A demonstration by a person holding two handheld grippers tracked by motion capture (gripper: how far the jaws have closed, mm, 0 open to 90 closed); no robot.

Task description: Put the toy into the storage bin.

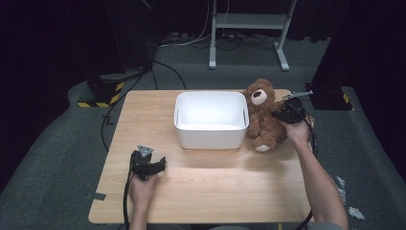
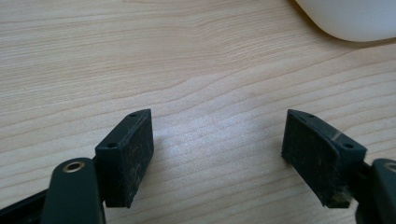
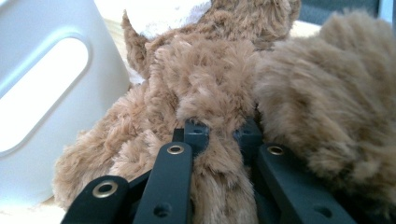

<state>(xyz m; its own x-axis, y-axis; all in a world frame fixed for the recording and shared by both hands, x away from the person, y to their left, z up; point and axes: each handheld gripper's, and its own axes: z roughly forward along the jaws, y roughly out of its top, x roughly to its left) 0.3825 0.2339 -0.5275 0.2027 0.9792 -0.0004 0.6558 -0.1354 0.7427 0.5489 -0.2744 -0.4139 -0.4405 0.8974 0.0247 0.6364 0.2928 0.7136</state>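
A brown teddy bear sits on the wooden table, leaning against the right side of a white bin. My right gripper is shut on the bear's arm; in the right gripper view its black jaws pinch a fold of brown fur, with the bin's wall and handle slot to the left. My left gripper rests on the table near the front left, held by a hand. In the left gripper view its pads stand wide apart over bare wood with nothing between them.
The bin looks empty and stands at the table's back middle; its corner shows in the left gripper view. Cables trail from both grippers off the front edge. Beyond the table are a grey floor, a white stand's legs and black equipment with hazard stripes.
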